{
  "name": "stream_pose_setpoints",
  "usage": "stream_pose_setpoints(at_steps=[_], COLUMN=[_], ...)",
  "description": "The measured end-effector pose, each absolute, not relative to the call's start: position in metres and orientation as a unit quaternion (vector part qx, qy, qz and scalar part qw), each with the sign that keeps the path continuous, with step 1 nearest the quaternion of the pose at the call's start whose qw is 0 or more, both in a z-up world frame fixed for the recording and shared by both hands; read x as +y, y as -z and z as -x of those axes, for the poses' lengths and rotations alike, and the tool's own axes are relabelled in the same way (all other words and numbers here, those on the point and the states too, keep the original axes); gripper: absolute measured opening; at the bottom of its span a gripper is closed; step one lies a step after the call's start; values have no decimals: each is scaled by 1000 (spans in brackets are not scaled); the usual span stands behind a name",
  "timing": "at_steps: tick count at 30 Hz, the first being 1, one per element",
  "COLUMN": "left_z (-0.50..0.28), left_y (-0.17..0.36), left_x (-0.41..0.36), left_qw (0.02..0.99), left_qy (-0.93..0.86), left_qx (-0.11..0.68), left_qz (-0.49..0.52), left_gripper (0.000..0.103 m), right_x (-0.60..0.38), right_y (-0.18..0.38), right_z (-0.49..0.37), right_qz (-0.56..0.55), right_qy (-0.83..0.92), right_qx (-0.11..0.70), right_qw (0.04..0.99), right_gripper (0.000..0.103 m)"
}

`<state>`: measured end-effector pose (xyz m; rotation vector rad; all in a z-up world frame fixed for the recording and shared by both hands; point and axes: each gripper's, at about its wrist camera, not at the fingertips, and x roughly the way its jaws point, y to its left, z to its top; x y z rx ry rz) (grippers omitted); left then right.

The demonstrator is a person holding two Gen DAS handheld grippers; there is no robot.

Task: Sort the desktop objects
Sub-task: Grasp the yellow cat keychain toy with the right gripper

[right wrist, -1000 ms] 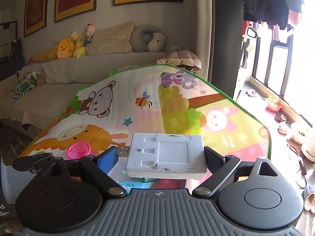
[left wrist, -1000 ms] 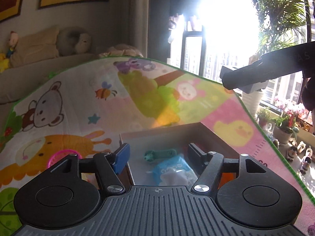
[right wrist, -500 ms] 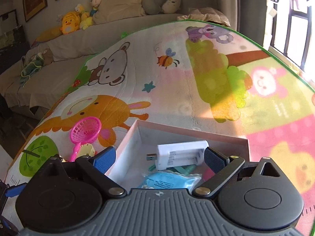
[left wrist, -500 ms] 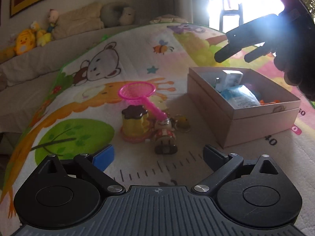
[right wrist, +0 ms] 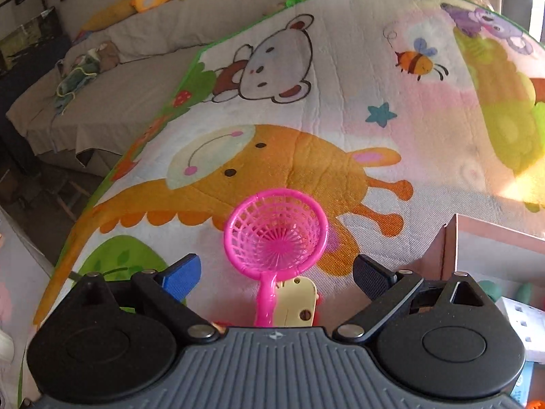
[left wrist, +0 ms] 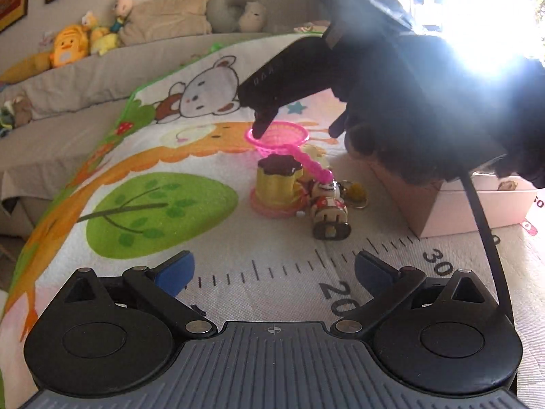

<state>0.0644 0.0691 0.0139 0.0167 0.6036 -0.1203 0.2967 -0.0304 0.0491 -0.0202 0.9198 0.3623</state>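
A pink toy net (left wrist: 279,136) lies on the cartoon mat, its handle resting on a yellow pudding toy (left wrist: 277,184). A small wind-up figure (left wrist: 328,208) and a yellow keyring (left wrist: 356,192) lie beside them. My right gripper (right wrist: 276,272) hangs open just above the net (right wrist: 276,235), one finger on each side of the hoop, not pressing it. My left gripper (left wrist: 272,267) is low over the mat in front of the toys, its jaws opening with nothing between them. The cardboard box (left wrist: 477,211) stands to the right, and a white charger (right wrist: 521,320) lies inside it.
A gloved hand (left wrist: 425,109) and the right gripper's body hide much of the box in the left wrist view. A sofa with plush toys (left wrist: 68,47) runs along the back. The mat's green edge (right wrist: 112,184) drops off at the left.
The right gripper let go of the white charger over the box, then swung left and down over the pink net. The left gripper left the box, came low before the toys and opened wider.
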Motion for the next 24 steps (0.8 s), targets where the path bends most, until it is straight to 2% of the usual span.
stream_pose_setpoints(at_steps=[2, 4, 6, 7, 24], left_z=[-64, -64, -64, -63, -19], left_y=[-15, -16, -17, -17, -13], left_x=[72, 77, 80, 80, 68], left_qw=[953, 952, 951, 952, 936], left_qy=[56, 57, 57, 56, 107], left_qx=[296, 299, 302, 302, 335], left_qz=[-3, 7, 11, 10, -29], left_gripper=[103, 103, 103, 103, 103], right_x=[-29, -29, -27, -25, -59], right_y=[-38, -34, -31, -30, -41], right_z=[-309, -314, -309, -305, -162], right_qz=[11, 0, 13, 21, 30], right_qy=[-152, -160, -163, -160, -280], right_qx=[461, 487, 501, 503, 522], right_qw=[874, 859, 850, 849, 805], right_gripper=[87, 59, 44, 41, 38])
